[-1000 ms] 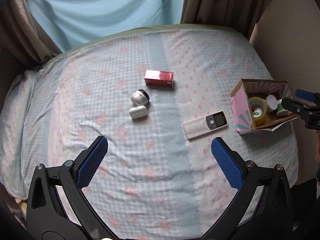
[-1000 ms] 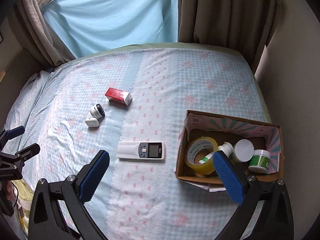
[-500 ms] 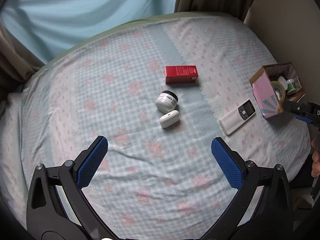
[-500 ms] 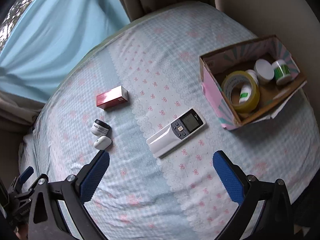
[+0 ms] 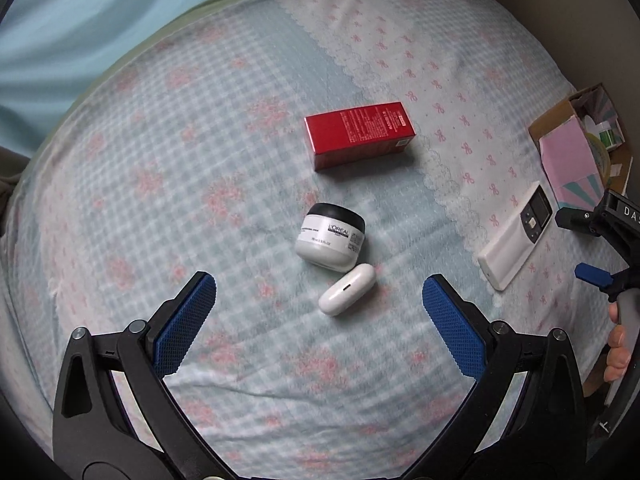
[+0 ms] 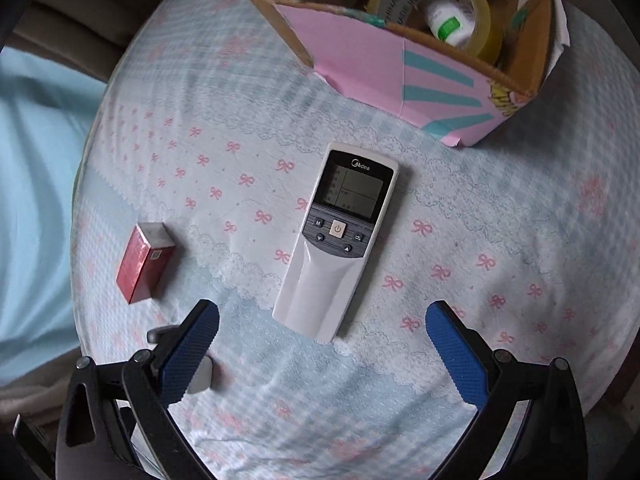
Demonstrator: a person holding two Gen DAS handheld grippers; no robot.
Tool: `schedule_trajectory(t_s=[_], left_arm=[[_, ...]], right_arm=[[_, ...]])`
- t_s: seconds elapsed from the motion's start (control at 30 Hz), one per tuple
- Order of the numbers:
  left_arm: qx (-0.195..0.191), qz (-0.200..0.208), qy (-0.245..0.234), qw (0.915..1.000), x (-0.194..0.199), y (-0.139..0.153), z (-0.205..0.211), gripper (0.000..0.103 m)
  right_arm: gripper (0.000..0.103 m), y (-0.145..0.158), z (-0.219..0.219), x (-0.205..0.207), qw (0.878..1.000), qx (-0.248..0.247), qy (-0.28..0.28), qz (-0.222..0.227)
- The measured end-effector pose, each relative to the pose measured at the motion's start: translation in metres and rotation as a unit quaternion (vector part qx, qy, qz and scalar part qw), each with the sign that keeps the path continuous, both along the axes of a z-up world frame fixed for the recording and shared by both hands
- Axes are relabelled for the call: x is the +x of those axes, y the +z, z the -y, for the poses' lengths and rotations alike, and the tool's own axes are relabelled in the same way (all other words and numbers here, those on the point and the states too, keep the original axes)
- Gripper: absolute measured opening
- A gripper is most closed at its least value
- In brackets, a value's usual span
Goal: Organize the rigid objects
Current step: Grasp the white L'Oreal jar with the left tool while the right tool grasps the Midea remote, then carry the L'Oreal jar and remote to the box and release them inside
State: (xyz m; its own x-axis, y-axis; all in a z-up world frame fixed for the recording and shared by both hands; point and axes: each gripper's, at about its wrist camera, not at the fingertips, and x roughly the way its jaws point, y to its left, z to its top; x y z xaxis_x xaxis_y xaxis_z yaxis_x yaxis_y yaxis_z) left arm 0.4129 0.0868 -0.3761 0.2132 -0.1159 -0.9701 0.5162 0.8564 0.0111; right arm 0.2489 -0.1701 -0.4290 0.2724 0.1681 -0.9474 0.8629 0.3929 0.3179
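Note:
My left gripper [image 5: 318, 316] is open above the bed, with a white earbud case [image 5: 347, 294] lying between its fingertips. A white cream jar with a black lid [image 5: 330, 236] lies beside the case, and a red box [image 5: 359, 134] is further back. My right gripper [image 6: 322, 344] is open just short of a white remote control [image 6: 338, 240]. The remote also shows in the left wrist view [image 5: 516, 236]. The red box [image 6: 145, 260] lies to the left of the remote. The right gripper appears at the right edge of the left wrist view [image 5: 596, 248].
A pink cardboard box [image 6: 400, 68] stands beyond the remote and holds a tape roll [image 6: 476, 12] and small bottles [image 6: 446, 24]. It shows at the right edge of the left wrist view [image 5: 568, 160]. The patterned bedspread [image 5: 200, 184] ends at a blue curtain [image 5: 60, 40].
Both grippers have moved forward and down toward the bed. The left one has closed in on the earbud case and jar. The right one has closed in on the remote. Both stay open.

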Motion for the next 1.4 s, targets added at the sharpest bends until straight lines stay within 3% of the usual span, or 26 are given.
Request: schedule_trajectory(t_s=[0.17,0.3,0.43,0.6,0.8,0.9,0.97,1.2,1.4], left_arm=[[0.024,-0.032,-0.02,0.999,0.026,-0.048,0.012,0.102],[0.029,-0.043,-0.034,0.9981,0.037,-0.066,0.019,0.1],[0.031,-0.052,-0.042,0.9973,0.043,-0.08,0.026,0.098],[0.037,-0.063,-0.054,0.9959,0.04,-0.096,0.033,0.088],[0.029,-0.066,-0.056,0.9959,0.041,-0.103,0.036,0.085],[0.009,-0.085,-0.065,0.9943,0.045,-0.107,0.041,0.057],[0.004,-0.088,-0.072,0.9935,0.049,-0.112,0.043,0.056],[0.005,-0.083,-0.079,0.9935,0.042,-0.11,0.049,0.055],[-0.003,-0.068,-0.067,0.9954,0.042,-0.097,0.03,0.055]], right_arm=[[0.103,-0.035,0.004,0.014,0.998,0.025,-0.045,-0.032],[0.103,-0.053,0.008,0.017,0.994,0.041,-0.09,-0.049],[0.089,-0.067,0.009,0.022,0.989,0.055,-0.121,-0.068],[0.08,-0.076,0.01,0.027,0.984,0.056,-0.142,-0.091],[0.076,-0.087,0.017,0.026,0.979,0.061,-0.164,-0.105],[0.06,-0.092,0.022,0.02,0.976,0.06,-0.178,-0.11],[0.054,-0.09,0.024,0.019,0.977,0.057,-0.175,-0.109],[0.054,-0.089,0.025,0.012,0.98,0.057,-0.168,-0.094],[0.053,-0.082,0.028,0.0,0.98,0.072,-0.169,-0.074]])
